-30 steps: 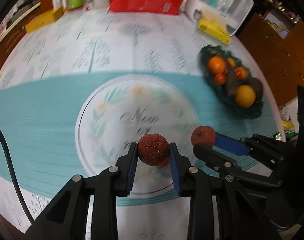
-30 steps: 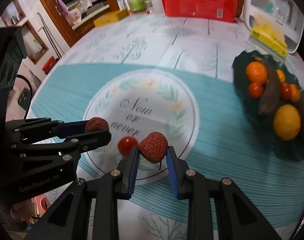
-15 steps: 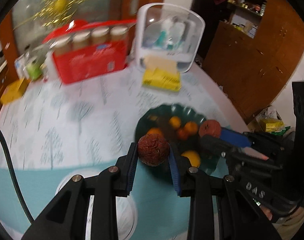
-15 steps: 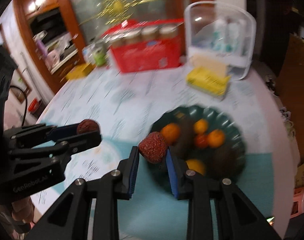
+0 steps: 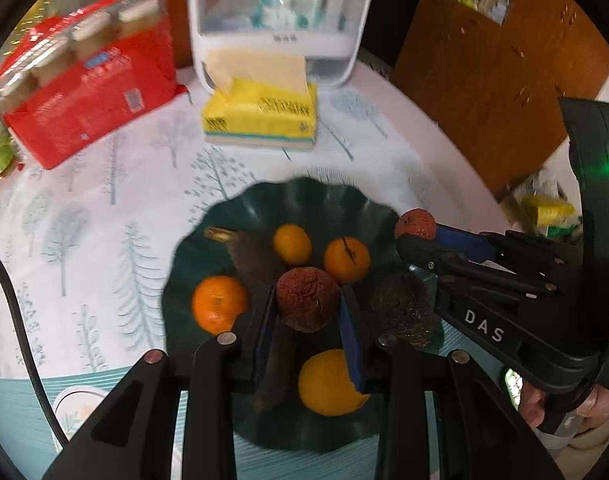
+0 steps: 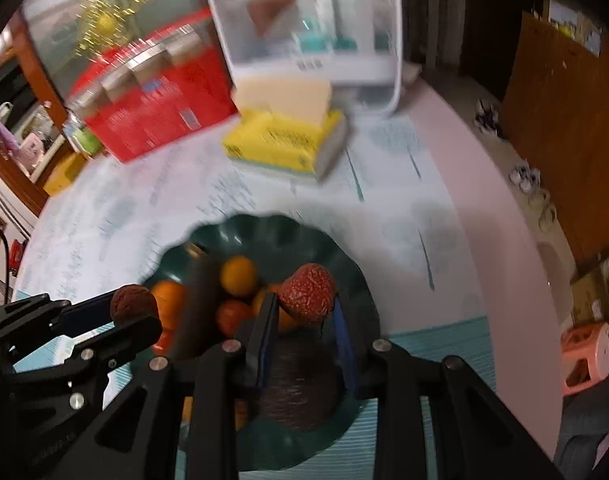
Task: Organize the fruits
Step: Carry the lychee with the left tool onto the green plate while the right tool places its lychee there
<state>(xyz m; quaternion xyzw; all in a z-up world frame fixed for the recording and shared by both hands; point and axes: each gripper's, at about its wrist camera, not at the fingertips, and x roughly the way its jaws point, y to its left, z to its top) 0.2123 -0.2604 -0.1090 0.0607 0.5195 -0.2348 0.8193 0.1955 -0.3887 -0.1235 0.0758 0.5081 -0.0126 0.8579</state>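
Observation:
A dark green scalloped fruit plate [image 5: 304, 200] [image 6: 264, 232] holds several oranges [image 5: 219, 307], a dark banana [image 5: 252, 256] and a brown avocado [image 5: 404, 308]. My left gripper [image 5: 307, 306] is shut on a dark red wrinkled lychee [image 5: 307, 305] above the plate's middle. It shows at left in the right wrist view [image 6: 133, 304]. My right gripper [image 6: 302, 300] is shut on a brighter red lychee [image 6: 309, 294] over the plate's right part. It shows at right in the left wrist view [image 5: 416, 224].
Behind the plate lie a yellow tissue pack [image 5: 260, 116], a red carton [image 5: 88, 96] and a white clear-lidded box [image 5: 280, 20]. The table's right edge [image 6: 536, 264] curves close to the plate. A teal mat [image 5: 8, 404] lies near me.
Both grippers, each holding its lychee, have moved from the round mat design at the table's middle to above the fruit plate, and come closer to it over the last half second.

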